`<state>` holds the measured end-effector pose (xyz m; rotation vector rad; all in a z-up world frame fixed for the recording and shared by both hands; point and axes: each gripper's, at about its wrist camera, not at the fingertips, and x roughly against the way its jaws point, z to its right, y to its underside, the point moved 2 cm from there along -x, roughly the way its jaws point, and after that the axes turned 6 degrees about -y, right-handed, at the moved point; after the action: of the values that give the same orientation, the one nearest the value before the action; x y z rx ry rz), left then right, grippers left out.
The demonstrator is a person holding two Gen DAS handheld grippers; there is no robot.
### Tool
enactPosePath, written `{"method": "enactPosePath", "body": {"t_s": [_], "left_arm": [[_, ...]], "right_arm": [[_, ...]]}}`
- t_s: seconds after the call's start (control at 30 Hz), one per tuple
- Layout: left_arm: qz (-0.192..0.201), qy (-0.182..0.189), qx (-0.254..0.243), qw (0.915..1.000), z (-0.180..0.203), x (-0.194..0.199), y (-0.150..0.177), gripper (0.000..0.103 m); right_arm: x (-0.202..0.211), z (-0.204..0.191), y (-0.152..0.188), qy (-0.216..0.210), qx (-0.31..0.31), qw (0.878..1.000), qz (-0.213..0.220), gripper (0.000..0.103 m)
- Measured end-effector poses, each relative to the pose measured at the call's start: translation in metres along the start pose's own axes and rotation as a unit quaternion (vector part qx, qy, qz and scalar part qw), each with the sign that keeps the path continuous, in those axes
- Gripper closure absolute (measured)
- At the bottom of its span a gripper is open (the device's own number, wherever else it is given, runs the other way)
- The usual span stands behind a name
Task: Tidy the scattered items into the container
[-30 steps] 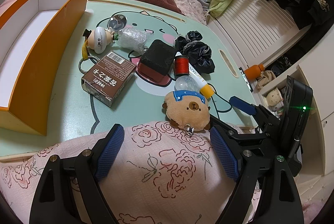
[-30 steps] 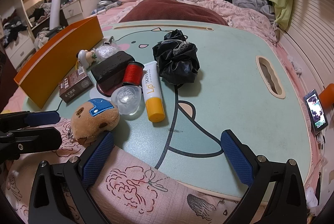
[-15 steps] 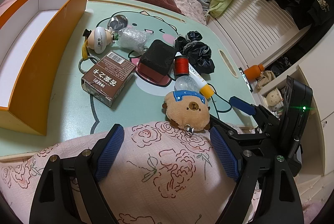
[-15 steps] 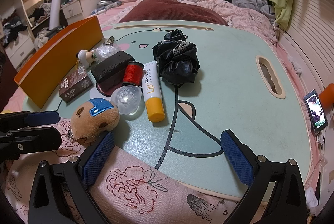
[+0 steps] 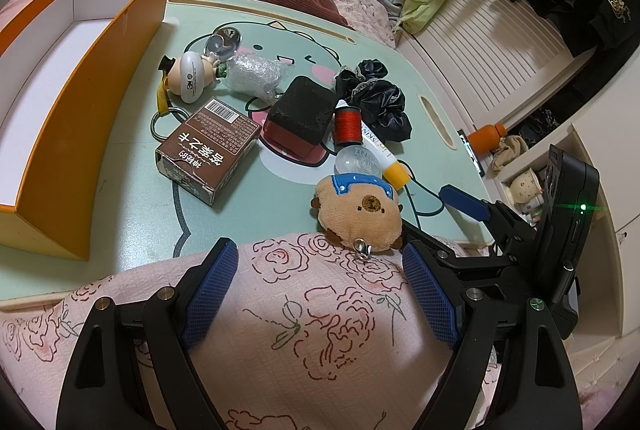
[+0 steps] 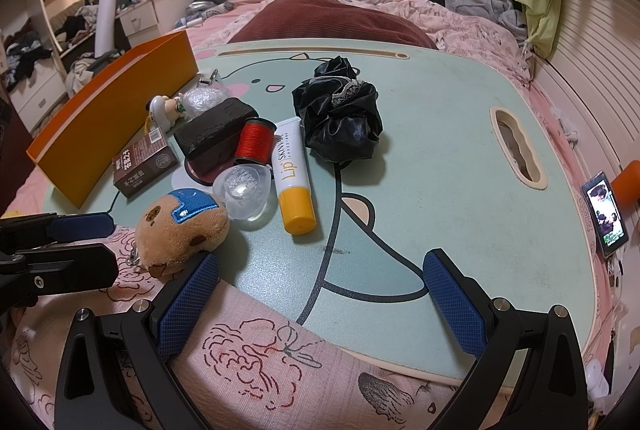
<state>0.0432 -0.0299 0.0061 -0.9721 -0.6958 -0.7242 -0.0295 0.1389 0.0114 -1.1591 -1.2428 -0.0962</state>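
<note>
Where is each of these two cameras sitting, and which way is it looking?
Left wrist: rides the left gripper, looking down past its blue fingers at the clutter and orange box.
Right wrist: rides the right gripper, facing across the green tray table; left gripper enters at left.
Both show the capybara plush, lip tube, red spool.

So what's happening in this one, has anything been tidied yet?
Not yet. A person holds two sets of tongs, the left tongs and the right tongs, both open and empty above a pink quilt. The plush toy, lip balm tube, red thread spool, brown carton and black scrunchie lie on the lap table. The orange box looks empty.
</note>
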Motion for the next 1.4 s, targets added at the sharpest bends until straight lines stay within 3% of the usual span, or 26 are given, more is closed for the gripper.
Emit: {"method": "enactPosePath", "body": {"t_s": [0.37, 0.47, 0.6, 0.7, 0.8, 0.83, 0.9, 0.97, 1.13, 1.23, 1.4], "left_arm": [[0.005, 0.004, 0.006, 1.0000, -0.002, 0.002, 0.000, 0.018], [0.008, -0.016, 0.001, 0.9998, 0.000, 0.005, -0.001, 0.018], [0.031, -0.026, -0.026, 0.9988, 0.008, 0.016, -0.012, 0.018], [0.059, -0.032, -0.052, 0.9964, 0.020, 0.025, -0.023, 0.019], [0.064, -0.046, -0.086, 0.9932, 0.035, 0.021, -0.033, 0.023], [0.058, -0.051, -0.096, 0.9924, 0.040, 0.016, -0.036, 0.023], [0.040, -0.062, -0.117, 0.9905, 0.050, 0.003, -0.036, 0.027], [0.018, -0.073, -0.141, 0.9871, 0.059, -0.008, -0.032, 0.044], [-0.035, -0.119, -0.181, 0.9757, 0.068, -0.042, -0.019, 0.045], [-0.027, -0.102, -0.173, 0.9794, 0.064, -0.041, -0.018, 0.062], [0.038, -0.041, -0.101, 0.9933, 0.036, -0.014, -0.018, 0.063]], "right_arm": [[0.000, 0.000, 0.000, 0.000, -0.001, 1.000, 0.001, 0.001], [0.002, 0.003, 0.000, 0.001, -0.005, 1.000, 0.006, 0.001], [0.024, 0.016, -0.004, -0.010, -0.019, 0.998, 0.059, 0.024], [0.039, 0.030, -0.006, 0.005, -0.036, 0.994, 0.098, 0.027], [0.037, 0.043, -0.008, -0.031, -0.069, 0.993, 0.088, 0.050], [0.034, 0.044, -0.008, -0.041, -0.074, 0.993, 0.081, 0.053], [0.029, 0.044, -0.008, -0.050, -0.076, 0.993, 0.073, 0.057], [0.029, 0.042, -0.007, -0.057, -0.078, 0.993, 0.074, 0.058], [0.030, 0.044, -0.007, -0.066, -0.087, 0.991, 0.076, 0.058], [0.029, 0.044, -0.006, -0.066, -0.086, 0.991, 0.075, 0.058], [0.025, 0.036, -0.009, -0.067, -0.070, 0.993, 0.070, 0.058]]}}
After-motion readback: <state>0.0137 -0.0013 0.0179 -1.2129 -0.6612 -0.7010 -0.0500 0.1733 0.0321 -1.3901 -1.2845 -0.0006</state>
